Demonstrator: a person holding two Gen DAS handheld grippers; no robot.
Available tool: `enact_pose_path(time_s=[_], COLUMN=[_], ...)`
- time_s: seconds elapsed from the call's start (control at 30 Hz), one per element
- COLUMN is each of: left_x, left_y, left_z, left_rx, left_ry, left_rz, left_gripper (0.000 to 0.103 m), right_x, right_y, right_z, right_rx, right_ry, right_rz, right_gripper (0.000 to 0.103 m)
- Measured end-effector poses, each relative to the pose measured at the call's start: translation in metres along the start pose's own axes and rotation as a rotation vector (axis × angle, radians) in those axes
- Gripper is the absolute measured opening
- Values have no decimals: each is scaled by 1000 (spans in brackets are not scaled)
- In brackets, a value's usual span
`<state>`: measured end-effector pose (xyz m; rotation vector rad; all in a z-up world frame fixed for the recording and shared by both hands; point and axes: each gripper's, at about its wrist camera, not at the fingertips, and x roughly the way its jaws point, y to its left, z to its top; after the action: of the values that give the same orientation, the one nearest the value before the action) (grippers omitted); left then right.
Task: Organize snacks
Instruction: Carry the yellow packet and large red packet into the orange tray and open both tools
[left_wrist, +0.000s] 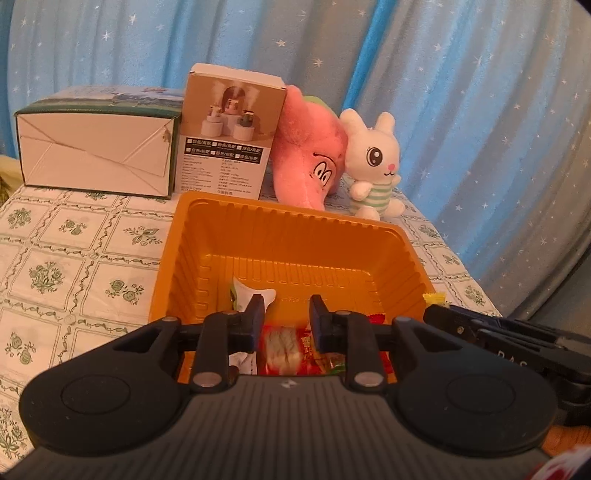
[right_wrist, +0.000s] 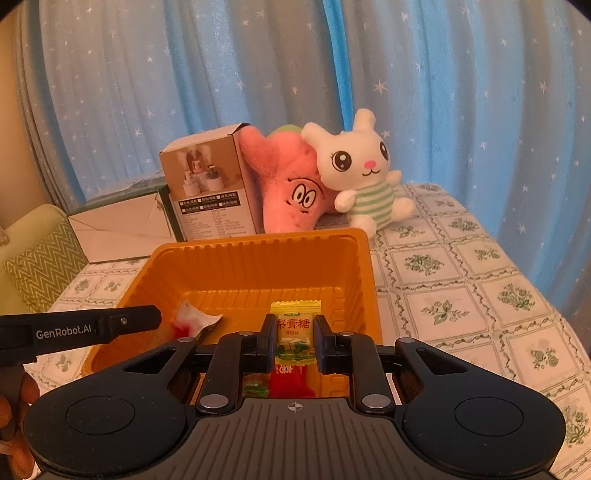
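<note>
While the ribbed orange plastic tray (right_wrist: 258, 258) sits on the floral tablecloth (right_wrist: 461, 277), both grippers hang over its near end. The right gripper (right_wrist: 294, 338) has its dark pads on either side of a yellow crinkle-edged candy (right_wrist: 294, 325), seemingly pinching it upright above the tray floor; whether the pads press it I cannot tell for sure. Below it lie a red wrapper (right_wrist: 291, 380) and a green-tinted one. The left gripper (left_wrist: 287, 321) stands parted, nothing between its fingers, above glossy red packets (left_wrist: 291, 347) in the tray; a white crumpled wrapper (left_wrist: 251, 295) lies beside its left finger. Behind the tray stand a matte cardboard box (left_wrist: 229, 136), a flat white carton (left_wrist: 96, 151), a fuzzy pink star plush (left_wrist: 310, 155) and a white bunny plush (left_wrist: 373, 162) in a striped top, touching each other.
</note>
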<state>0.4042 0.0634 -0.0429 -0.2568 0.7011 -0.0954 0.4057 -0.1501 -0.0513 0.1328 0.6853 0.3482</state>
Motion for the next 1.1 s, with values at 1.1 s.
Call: enact_pose_path(time_s=[1.1], left_x=[-5], left_y=[-6], left_z=[-4], left_rx=[71], left_ry=[5], left_rz=[69], left_gripper=[23], right_x=[-8], right_y=[-22], right_z=[8], right_rx=[144], right_ry=[-75], right_rz=[1], right_gripper=[53])
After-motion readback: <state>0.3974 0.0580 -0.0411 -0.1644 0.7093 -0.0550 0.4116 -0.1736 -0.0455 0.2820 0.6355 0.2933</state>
